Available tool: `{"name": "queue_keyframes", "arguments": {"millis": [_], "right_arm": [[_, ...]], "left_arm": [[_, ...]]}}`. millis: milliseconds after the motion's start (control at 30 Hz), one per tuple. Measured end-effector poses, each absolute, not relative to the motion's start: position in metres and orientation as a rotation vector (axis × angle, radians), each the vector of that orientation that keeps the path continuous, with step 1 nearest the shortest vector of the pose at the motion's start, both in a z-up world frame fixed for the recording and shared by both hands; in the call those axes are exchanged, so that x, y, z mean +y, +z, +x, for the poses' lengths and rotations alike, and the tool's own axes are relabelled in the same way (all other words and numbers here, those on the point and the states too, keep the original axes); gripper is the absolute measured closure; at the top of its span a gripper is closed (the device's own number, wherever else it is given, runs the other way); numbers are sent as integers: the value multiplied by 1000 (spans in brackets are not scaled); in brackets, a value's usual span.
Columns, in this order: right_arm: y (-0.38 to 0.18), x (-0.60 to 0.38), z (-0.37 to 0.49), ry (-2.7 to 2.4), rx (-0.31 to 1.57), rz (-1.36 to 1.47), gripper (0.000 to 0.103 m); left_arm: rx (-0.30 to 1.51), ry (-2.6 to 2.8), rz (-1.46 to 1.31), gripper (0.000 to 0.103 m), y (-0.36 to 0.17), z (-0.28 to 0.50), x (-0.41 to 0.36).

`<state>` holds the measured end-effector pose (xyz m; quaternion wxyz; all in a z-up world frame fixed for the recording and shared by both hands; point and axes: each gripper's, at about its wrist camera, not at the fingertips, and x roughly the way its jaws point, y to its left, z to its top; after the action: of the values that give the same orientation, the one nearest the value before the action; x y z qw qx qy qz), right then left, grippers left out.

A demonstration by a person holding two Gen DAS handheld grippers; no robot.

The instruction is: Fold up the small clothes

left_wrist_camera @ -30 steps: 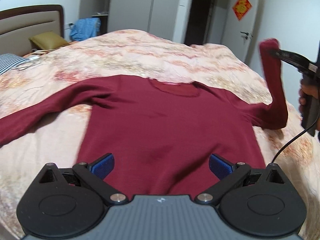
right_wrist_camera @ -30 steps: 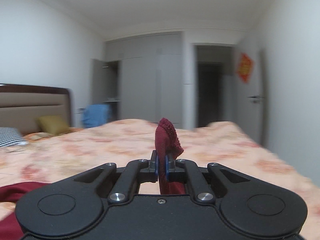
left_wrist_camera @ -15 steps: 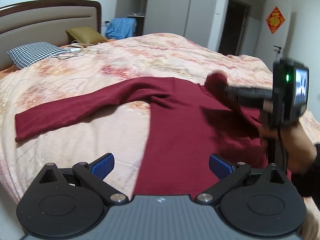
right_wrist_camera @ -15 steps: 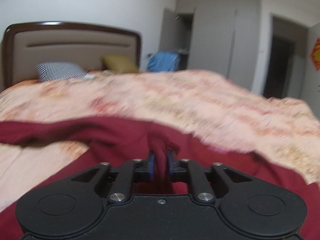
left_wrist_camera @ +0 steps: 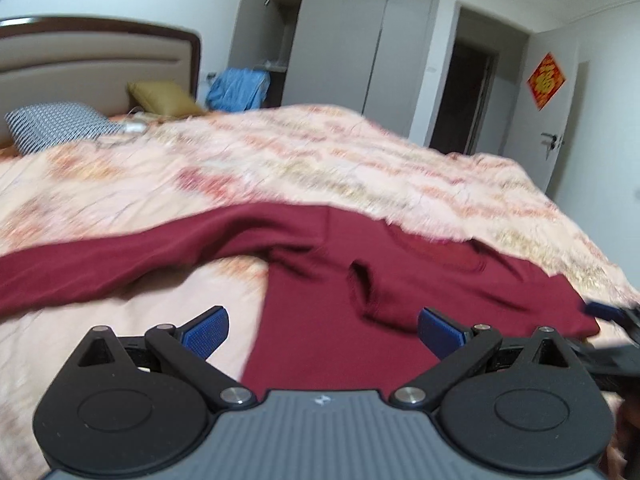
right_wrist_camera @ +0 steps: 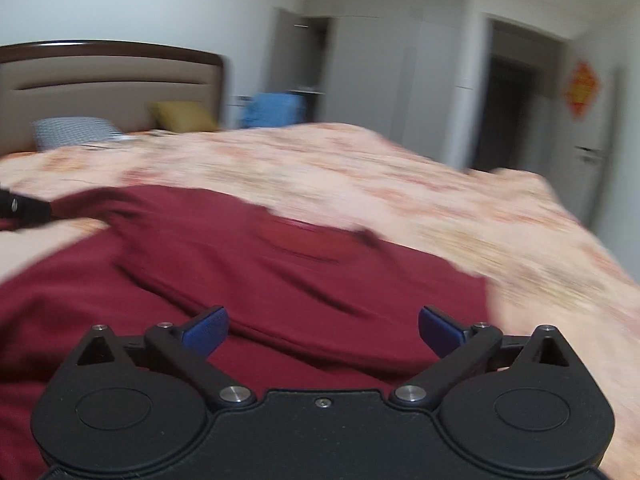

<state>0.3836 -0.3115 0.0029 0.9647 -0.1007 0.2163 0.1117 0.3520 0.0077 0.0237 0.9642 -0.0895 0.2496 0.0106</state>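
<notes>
A dark red long-sleeved sweater (left_wrist_camera: 420,280) lies flat on the bed. Its right sleeve (left_wrist_camera: 372,292) is folded across the chest. Its left sleeve (left_wrist_camera: 120,256) stretches out to the left. My left gripper (left_wrist_camera: 322,328) is open and empty, low over the sweater's left edge. My right gripper (right_wrist_camera: 322,328) is open and empty, just above the sweater body (right_wrist_camera: 240,280). Its blue fingertip (left_wrist_camera: 604,309) shows at the right edge of the left wrist view. Both views are motion-blurred.
The bed is covered by a peach floral quilt (left_wrist_camera: 320,168). A checked pillow (left_wrist_camera: 52,124) and an olive pillow (left_wrist_camera: 160,96) lie by the headboard (left_wrist_camera: 100,56). Blue clothing (left_wrist_camera: 240,88) hangs by the wardrobe. A door (left_wrist_camera: 556,112) stands at the right.
My right gripper carried the right sleeve across the chest, let it go and opened. It pulled back to the right. My left gripper shifted left, still open.
</notes>
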Motion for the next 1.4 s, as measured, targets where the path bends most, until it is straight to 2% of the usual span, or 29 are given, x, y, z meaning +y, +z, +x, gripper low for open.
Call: {"name": "queue_keyframes", "arguments": {"millis": [67, 100, 167, 233, 367, 433, 467, 500, 667, 800, 867, 933, 967, 1033, 1067, 1133, 1200, 1400], "right_arm": [[-7, -335, 382, 127, 453, -235, 2], [-12, -344, 383, 77, 462, -255, 5], [-23, -361, 385, 16, 464, -289, 14], [-34, -372, 391, -34, 462, -314, 27], [-43, -383, 406, -31, 456, -275, 40], [-48, -379, 413, -39, 445, -294, 72], [-46, -380, 416, -34, 443, -295, 82], [-47, -380, 416, -23, 437, -290, 97], [-45, -379, 409, -50, 438, -296, 98], [-41, -384, 409, -25, 452, -252, 94], [-36, -385, 403, -30, 450, -232, 80], [-32, -387, 393, -31, 456, -206, 52], [-29, -387, 385, -23, 457, -192, 47], [-25, -387, 366, 9, 461, -161, 29], [-23, -386, 355, 26, 462, -148, 24], [-21, -383, 331, 64, 468, -116, 8], [-20, -378, 305, 113, 484, -67, 1], [-26, -359, 232, 184, 558, 116, 1]], "left_arm": [[491, 31, -152, 0, 16, 376, -5], [496, 33, -142, 0, 11, 389, -11], [513, 37, -128, 0, 1, 412, -20], [531, 55, -115, 0, -11, 430, -25], [618, 93, -107, 0, -38, 447, -24], [626, 93, -125, 0, -48, 447, -21], [623, 91, -135, 0, -49, 447, -20], [625, 91, -139, 0, -50, 446, -19], [648, 112, -88, 0, -54, 449, -25], [653, 116, -71, 0, -53, 451, -28], [654, 100, -95, 0, -49, 450, -24], [664, 71, -139, 0, -41, 446, -16], [668, 57, -161, 0, -37, 442, -12], [666, 29, -199, 0, -29, 428, -2], [665, 15, -206, 0, -24, 421, 3], [659, -11, -197, 0, -17, 399, 13], [655, -12, -171, 0, -12, 376, 24], [696, 8, -143, 0, -18, 305, 69]]}}
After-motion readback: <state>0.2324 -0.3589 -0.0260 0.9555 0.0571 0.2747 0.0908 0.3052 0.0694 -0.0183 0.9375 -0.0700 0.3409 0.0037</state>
